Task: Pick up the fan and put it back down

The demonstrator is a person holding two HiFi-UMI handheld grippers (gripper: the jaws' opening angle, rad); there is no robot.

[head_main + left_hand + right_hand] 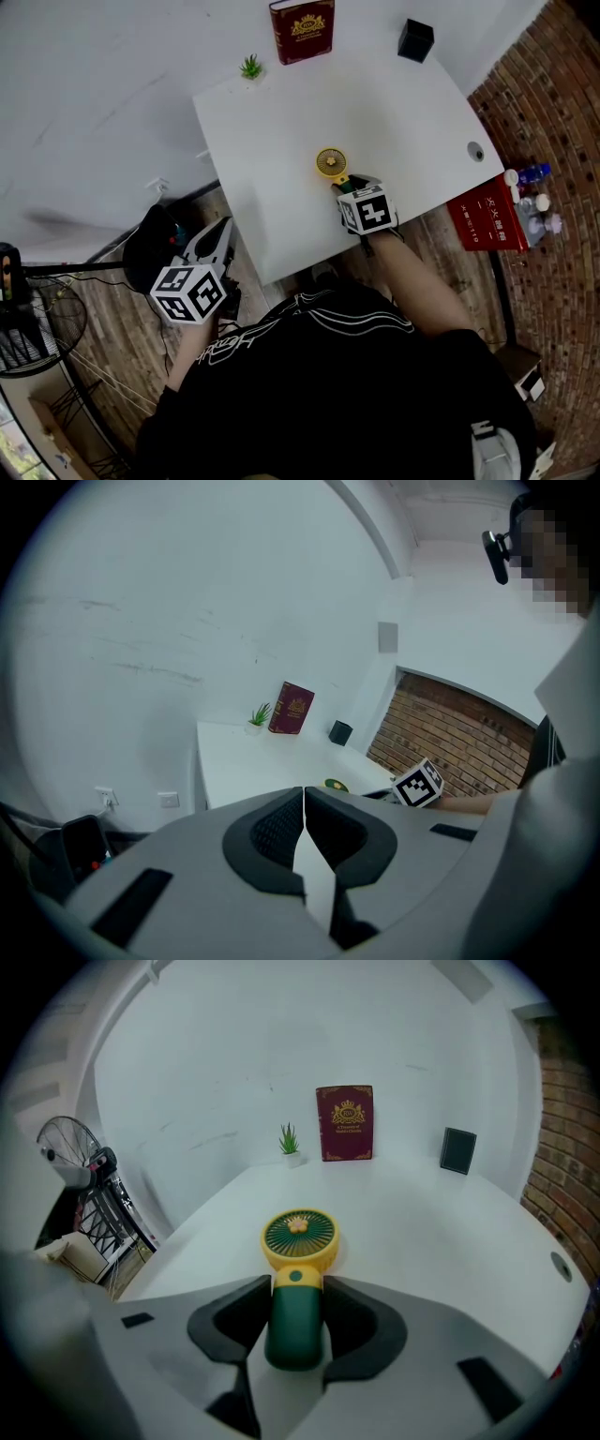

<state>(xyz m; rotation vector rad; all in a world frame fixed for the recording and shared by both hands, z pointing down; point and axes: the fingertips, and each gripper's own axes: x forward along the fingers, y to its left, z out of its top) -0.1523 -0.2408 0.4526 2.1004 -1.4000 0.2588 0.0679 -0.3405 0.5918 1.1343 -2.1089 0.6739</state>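
While the left claw (224, 225) hangs closed beside the table (281, 131), the right claw (344, 184) angles down, gripping the fan (330, 161).

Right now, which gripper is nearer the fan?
Right. The right gripper clamps the fan's handle; the left gripper hangs off the table's left edge, away from it.

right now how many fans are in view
2. A yellow-and-green handheld fan, its green handle gripped by the right gripper over the white table; a wire-caged floor fan standing left of the table. More could be out of view.
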